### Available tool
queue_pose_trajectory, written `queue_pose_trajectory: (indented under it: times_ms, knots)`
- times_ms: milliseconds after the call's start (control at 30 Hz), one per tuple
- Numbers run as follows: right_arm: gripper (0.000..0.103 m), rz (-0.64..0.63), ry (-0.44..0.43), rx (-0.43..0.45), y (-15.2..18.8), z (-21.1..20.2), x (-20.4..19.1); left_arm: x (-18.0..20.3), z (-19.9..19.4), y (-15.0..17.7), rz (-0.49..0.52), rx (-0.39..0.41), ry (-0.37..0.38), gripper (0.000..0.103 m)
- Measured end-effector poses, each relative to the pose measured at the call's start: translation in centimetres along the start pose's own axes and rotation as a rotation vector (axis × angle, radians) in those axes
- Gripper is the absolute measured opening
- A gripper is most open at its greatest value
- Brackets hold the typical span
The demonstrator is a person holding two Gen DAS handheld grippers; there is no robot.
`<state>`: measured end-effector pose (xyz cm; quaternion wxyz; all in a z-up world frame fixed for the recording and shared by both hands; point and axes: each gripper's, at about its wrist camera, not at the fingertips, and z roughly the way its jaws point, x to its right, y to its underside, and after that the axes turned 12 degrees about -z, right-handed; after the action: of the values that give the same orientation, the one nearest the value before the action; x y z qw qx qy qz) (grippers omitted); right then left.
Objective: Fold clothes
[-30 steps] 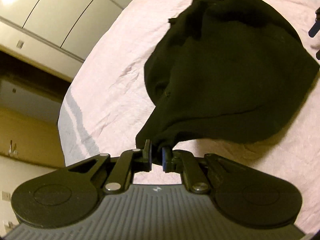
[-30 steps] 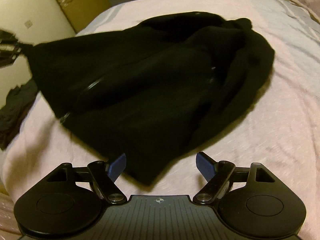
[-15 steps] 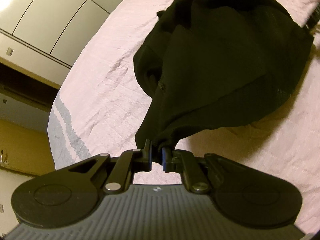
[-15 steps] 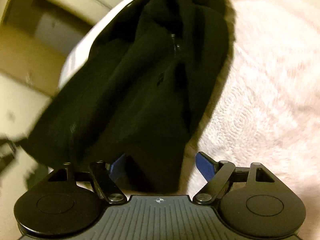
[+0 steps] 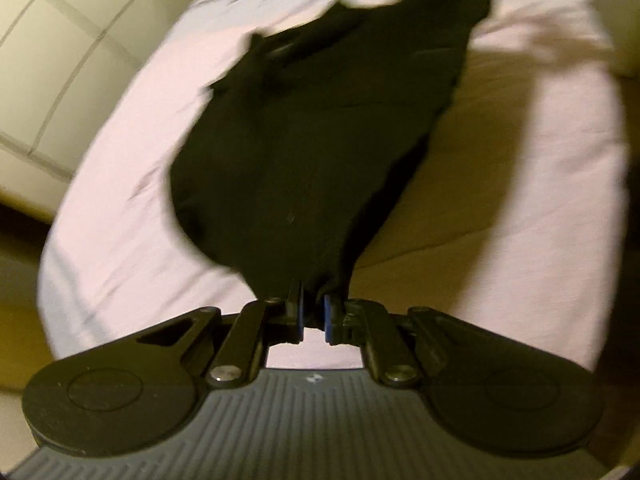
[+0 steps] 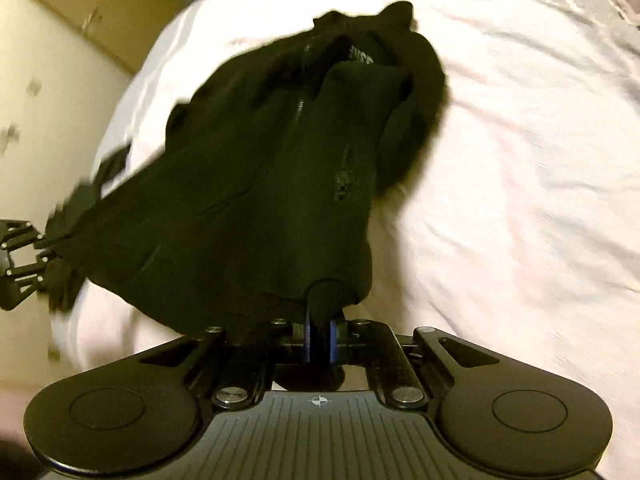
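A black zip-up jacket (image 5: 320, 140) hangs partly lifted above the pink bed sheet (image 5: 132, 220), stretched between both grippers. My left gripper (image 5: 313, 312) is shut on a pinched bit of its lower edge. In the right wrist view the jacket (image 6: 260, 200) shows its zipper and collar label at the far end. My right gripper (image 6: 319, 336) has its jaws closing tight on a bunched fold of the near edge, and the blue pads press the cloth. The left gripper (image 6: 20, 256) shows at the left edge of that view, holding the jacket's other corner.
The bed sheet (image 6: 500, 200) spreads wide to the right of the jacket. Pale cupboard doors (image 5: 60, 60) stand beyond the bed's left side. A yellowish wall (image 6: 44, 80) lies past the bed's far left corner. Both views are blurred by motion.
My right gripper went from wide open over the jacket's edge to shut on it. Both grippers moved, and the jacket now hangs stretched between them instead of lying bunched on the bed.
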<state>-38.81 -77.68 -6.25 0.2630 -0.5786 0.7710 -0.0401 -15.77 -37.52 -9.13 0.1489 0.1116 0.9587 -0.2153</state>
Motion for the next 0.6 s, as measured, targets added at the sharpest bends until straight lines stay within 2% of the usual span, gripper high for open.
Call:
queue_pose_trajectory:
  times_ms: [100,167,267,367,433,500,533,567,600]
  knots:
    - [0.006,-0.063,-0.003,-0.113,3.2,-3.4,-0.7,5.8,-2.2,-0.6,-0.01,-0.039,0.082,0.007]
    - [0.006,-0.085,-0.006,-0.19,6.3,-4.1,-1.5,8.9,-3.1,-0.5,-0.028,-0.086,0.13,0.007]
    - [0.006,-0.048,-0.047,-0.262,11.1,-3.3,-1.2,12.1,-3.0,0.1,-0.048,-0.156,0.149,0.007]
    - [0.007,-0.052,-0.075,-0.326,13.6,-0.8,-1.4,14.1,-2.6,0.3,-0.082,-0.209,0.155,0.008]
    - [0.008,-0.066,-0.071,-0.319,13.3,0.2,-1.4,14.4,-2.2,0.1,-0.111,-0.234,0.156,0.012]
    - [0.028,-0.101,-0.036,-0.309,12.5,0.1,-1.5,13.6,-2.4,-0.3,-0.148,-0.24,0.148,0.019]
    - [0.049,-0.119,-0.018,-0.303,12.0,0.0,-1.6,13.1,-2.6,-0.4,-0.174,-0.227,0.144,0.021]
    - [0.063,-0.137,0.0,-0.298,11.6,-0.1,-1.7,12.0,-2.7,-0.3,-0.201,-0.214,0.135,0.025]
    - [0.064,-0.156,0.016,-0.29,11.0,-0.3,-1.9,10.6,-2.8,-0.2,-0.229,-0.202,0.124,0.029]
